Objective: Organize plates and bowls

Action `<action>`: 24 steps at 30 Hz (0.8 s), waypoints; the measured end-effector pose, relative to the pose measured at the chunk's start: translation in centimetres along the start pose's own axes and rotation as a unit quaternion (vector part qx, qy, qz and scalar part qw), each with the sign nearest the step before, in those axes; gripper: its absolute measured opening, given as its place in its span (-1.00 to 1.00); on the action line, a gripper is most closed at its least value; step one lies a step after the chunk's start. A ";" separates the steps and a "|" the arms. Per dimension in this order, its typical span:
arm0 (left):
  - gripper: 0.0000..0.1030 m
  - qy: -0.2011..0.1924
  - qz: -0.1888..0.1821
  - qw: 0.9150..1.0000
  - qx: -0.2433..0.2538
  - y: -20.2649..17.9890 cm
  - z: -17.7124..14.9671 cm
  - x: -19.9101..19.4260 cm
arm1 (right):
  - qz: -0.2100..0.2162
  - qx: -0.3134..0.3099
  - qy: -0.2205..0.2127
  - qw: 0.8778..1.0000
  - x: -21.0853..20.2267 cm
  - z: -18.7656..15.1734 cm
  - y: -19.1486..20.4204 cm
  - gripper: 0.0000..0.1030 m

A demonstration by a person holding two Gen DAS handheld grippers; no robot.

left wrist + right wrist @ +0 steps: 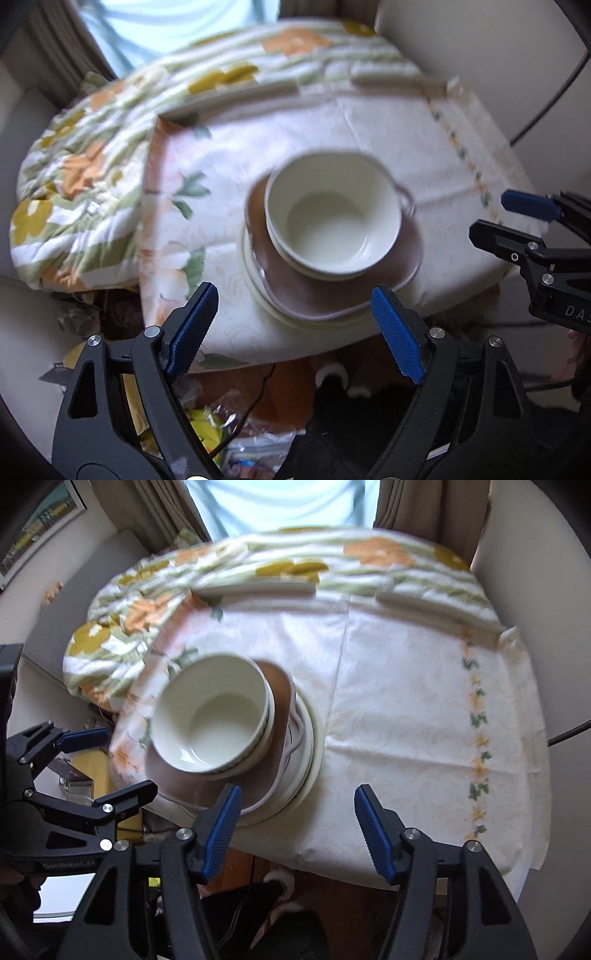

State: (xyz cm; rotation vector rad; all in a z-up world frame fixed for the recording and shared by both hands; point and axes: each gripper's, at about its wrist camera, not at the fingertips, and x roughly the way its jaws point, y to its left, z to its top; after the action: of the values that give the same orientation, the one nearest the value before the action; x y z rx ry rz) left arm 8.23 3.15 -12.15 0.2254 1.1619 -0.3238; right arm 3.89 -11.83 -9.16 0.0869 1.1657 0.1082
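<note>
1. Bowls (332, 218) are seen nested on a brownish plate (369, 295), which sits on pale round plates (258, 291); the whole stack stands near the bench's near edge, toward its left side as the right wrist view shows it.
2. Left tool (295, 332): jaws held wide, nothing between the pads; it hovers above the stack's near rim, clear of it.
3. Right tool (295, 823): jaws about half open, nothing gripped; it hangs over the bare cloth (406, 709) just right of the stack.
4. Stack judged complete or nearly so; no loose dish is visible elsewhere on the bench. Two flat pale items at the far edge are too blurred to identify.
5. Brownish plate is seated off-centre, overhanging the round plates on one side. If tidying is wanted, it should be nudged square by its rim, from both sides at once.
6. Top bowl should not be pushed: it would likely slide, being nested loosely.
7. Stack is close to the bench edge, so any correction should be made toward the bench centre.
8. Both frames are motion-blurred; contact should be attempted only once the tools are steadied.
</note>
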 end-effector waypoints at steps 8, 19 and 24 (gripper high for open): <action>1.00 -0.236 0.053 0.967 -0.076 -1.5 -1.6 -13.6 | -0.055 0.006 -0.184 0.981 -12.4 -2.1 -0.6 0.74; 1.00 -0.367 0.088 0.924 -0.066 -4.7 -5.2 -21.7 | -0.097 0.033 -0.301 0.948 -20.1 -5.3 -0.8 0.89; 1.00 -0.373 0.095 0.921 -0.054 -5.9 -5.6 -22.3 | -0.100 0.049 -0.307 0.945 -20.7 -6.2 -1.6 0.89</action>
State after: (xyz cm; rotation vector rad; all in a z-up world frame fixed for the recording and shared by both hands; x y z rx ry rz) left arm -6.74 2.46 6.23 0.0978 0.3938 -0.1464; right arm -9.84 -16.03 7.08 0.0822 0.5482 -0.1517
